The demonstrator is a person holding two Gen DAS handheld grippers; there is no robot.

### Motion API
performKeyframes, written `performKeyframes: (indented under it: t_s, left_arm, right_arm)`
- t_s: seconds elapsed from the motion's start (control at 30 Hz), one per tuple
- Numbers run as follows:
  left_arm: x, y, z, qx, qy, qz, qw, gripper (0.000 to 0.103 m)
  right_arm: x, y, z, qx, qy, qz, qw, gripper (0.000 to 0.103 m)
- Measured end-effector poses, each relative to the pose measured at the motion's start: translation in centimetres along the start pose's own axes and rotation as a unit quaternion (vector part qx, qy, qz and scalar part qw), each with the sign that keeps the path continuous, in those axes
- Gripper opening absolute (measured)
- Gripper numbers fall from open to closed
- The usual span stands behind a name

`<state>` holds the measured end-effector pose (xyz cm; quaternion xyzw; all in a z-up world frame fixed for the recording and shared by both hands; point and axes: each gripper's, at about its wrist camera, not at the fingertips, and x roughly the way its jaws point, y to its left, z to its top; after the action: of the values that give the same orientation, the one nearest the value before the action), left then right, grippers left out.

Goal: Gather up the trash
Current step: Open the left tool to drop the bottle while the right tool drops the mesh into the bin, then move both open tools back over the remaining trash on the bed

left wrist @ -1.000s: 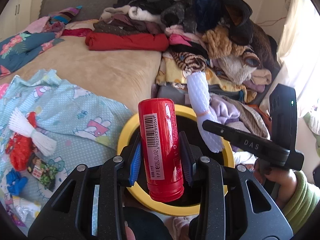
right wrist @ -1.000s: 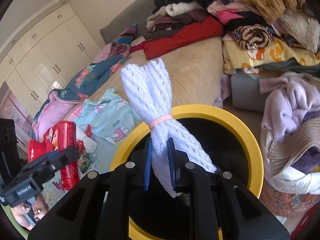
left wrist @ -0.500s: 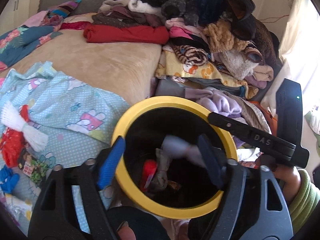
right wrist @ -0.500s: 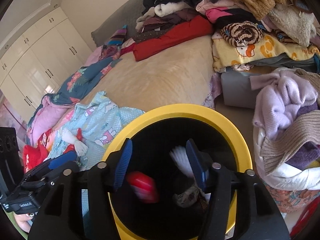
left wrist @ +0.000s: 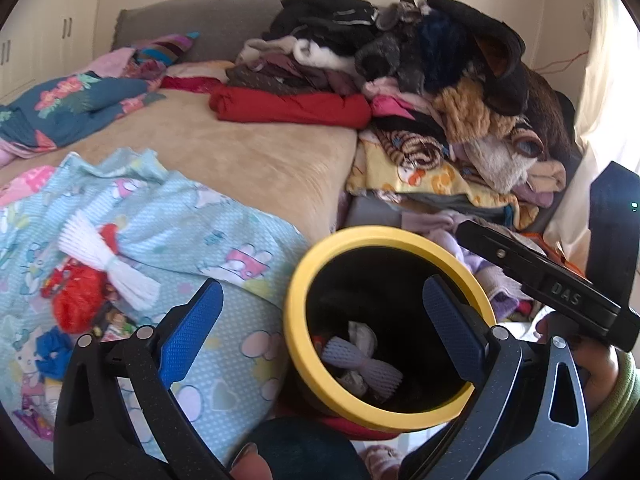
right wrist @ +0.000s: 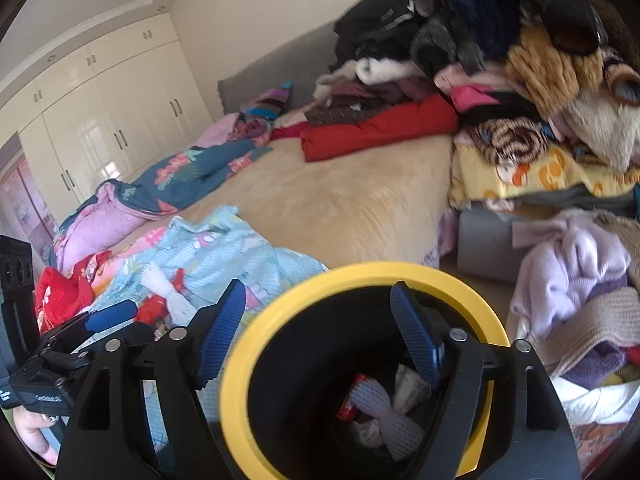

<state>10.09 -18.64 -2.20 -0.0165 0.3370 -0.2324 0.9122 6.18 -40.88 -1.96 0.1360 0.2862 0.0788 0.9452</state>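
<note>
A black bin with a yellow rim stands beside the bed. Inside it lie a white foam net and a red can; in the right wrist view the net rests beside the can. My left gripper hangs over the bin's left edge, its jaws opening with nothing between them. My right gripper is above the bin, its jaws also opening and empty. On the light blue sheet lie another foam net, a red wrapper and a blue scrap.
A tall pile of clothes covers the bed's far right. A folded red garment lies on the tan blanket. More clothes are heaped right of the bin. White wardrobes line the far wall.
The left gripper let go of the red can and the right let go of the white foam net. Both dropped into the bin, and both pairs of jaws spread wide.
</note>
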Motion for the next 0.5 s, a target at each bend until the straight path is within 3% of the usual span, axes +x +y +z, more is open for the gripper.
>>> performKeyframes:
  t_s: [0.2, 0.5]
  left_arm:
    - [-2.0, 1.8, 0.0, -0.007, -0.027, 0.024, 0.9993, 0.092]
    - [-4.1, 5.6, 0.1, -0.039, -0.05, 0.054, 0.9965, 0.092]
  right_arm:
    - [-0.9, 2.9, 0.5, -0.029, -0.024, 0.013, 0.999, 0.08]
    - [-0.4, 6.3, 0.5, -0.052, -0.021, 0.027, 0.998, 0.081]
